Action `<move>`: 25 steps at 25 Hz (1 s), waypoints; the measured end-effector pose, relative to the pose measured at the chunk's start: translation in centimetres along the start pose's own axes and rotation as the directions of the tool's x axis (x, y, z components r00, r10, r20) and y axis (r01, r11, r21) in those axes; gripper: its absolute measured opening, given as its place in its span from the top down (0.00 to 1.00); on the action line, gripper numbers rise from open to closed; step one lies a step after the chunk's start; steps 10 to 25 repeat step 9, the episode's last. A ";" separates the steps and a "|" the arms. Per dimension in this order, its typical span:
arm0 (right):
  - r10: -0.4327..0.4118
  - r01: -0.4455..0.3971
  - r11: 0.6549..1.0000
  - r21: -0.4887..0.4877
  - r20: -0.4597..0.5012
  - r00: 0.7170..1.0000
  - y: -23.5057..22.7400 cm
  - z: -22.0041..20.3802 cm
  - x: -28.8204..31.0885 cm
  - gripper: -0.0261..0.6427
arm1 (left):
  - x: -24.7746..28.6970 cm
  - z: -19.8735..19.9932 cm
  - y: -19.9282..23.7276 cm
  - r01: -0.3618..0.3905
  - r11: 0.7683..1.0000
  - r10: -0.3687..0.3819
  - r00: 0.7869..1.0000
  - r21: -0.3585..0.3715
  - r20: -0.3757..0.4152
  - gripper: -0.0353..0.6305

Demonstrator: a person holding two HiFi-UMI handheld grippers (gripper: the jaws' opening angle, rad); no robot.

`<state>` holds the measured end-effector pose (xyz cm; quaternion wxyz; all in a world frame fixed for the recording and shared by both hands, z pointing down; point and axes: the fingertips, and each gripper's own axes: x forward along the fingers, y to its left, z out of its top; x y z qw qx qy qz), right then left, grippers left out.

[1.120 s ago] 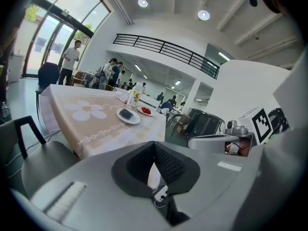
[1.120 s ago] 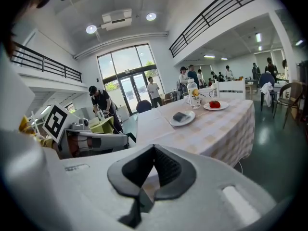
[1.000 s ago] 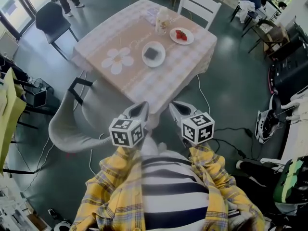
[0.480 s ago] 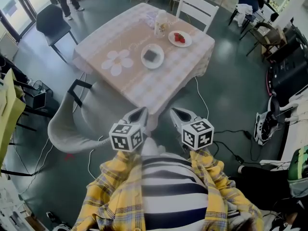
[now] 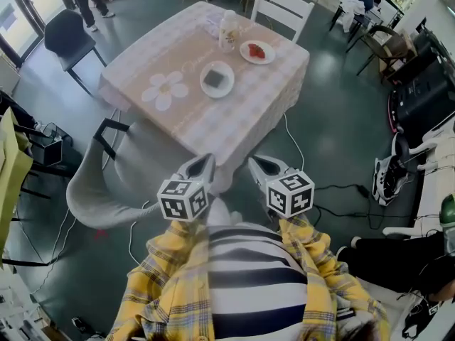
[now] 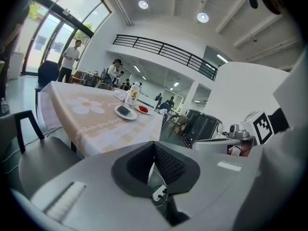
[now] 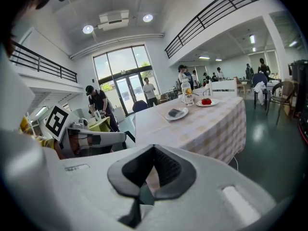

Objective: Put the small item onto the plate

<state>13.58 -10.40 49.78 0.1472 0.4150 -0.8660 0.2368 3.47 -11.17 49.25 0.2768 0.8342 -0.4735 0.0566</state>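
Observation:
A table with a pink checked cloth point(image 5: 178, 112) stands ahead of me. On it are a white plate point(image 5: 217, 79) bearing a dark flat item, a second plate point(image 5: 257, 51) with red strawberries, and a bottle point(image 5: 227, 30). My left gripper point(image 5: 202, 168) and right gripper point(image 5: 259, 165) hang side by side in front of my body, short of the table's near corner, both shut and empty. The left gripper view shows the dark-item plate point(image 6: 125, 111) far off beyond the left gripper point(image 6: 154, 143). The right gripper view shows it point(image 7: 176, 113) beyond the right gripper point(image 7: 154, 147).
A grey shell chair point(image 5: 106, 183) stands at the table's near left side. A white chair point(image 5: 284, 6) is at the far side and a black chair point(image 5: 67, 34) at the far left. Cables lie on the dark floor point(image 5: 334, 190). People stand in the background.
The table has slid a little up and to the left in the head view. Both grippers keep their place in front of my body and stay shut.

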 end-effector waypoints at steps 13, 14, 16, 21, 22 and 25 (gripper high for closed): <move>-0.011 0.011 1.000 0.014 -0.004 1.000 -0.5 -0.5 0.0 0.97 | 0.5 -0.8 0.0 0.007 1.000 -0.007 1.000 -0.001 -0.026 0.94; -0.011 0.011 1.000 0.014 -0.004 1.000 -0.5 -0.5 0.0 0.97 | 0.5 -0.8 0.0 0.007 1.000 -0.007 1.000 -0.001 -0.026 0.94; -0.011 0.011 1.000 0.014 -0.004 1.000 -0.5 -0.5 0.0 0.97 | 0.5 -0.8 0.0 0.007 1.000 -0.007 1.000 -0.001 -0.026 0.94; -0.011 0.011 1.000 0.014 -0.004 1.000 -0.5 -0.5 0.0 0.97 | 0.5 -0.8 0.0 0.007 1.000 -0.007 1.000 -0.001 -0.026 0.94; -0.011 0.011 1.000 0.014 -0.004 1.000 -0.5 -0.5 0.0 0.97 | 0.5 -0.8 0.0 0.007 1.000 -0.007 1.000 -0.001 -0.026 0.94; -0.011 0.011 1.000 0.014 -0.004 1.000 -0.5 -0.5 0.0 0.97 | 0.5 -0.8 0.0 0.007 1.000 -0.007 1.000 -0.001 -0.026 0.94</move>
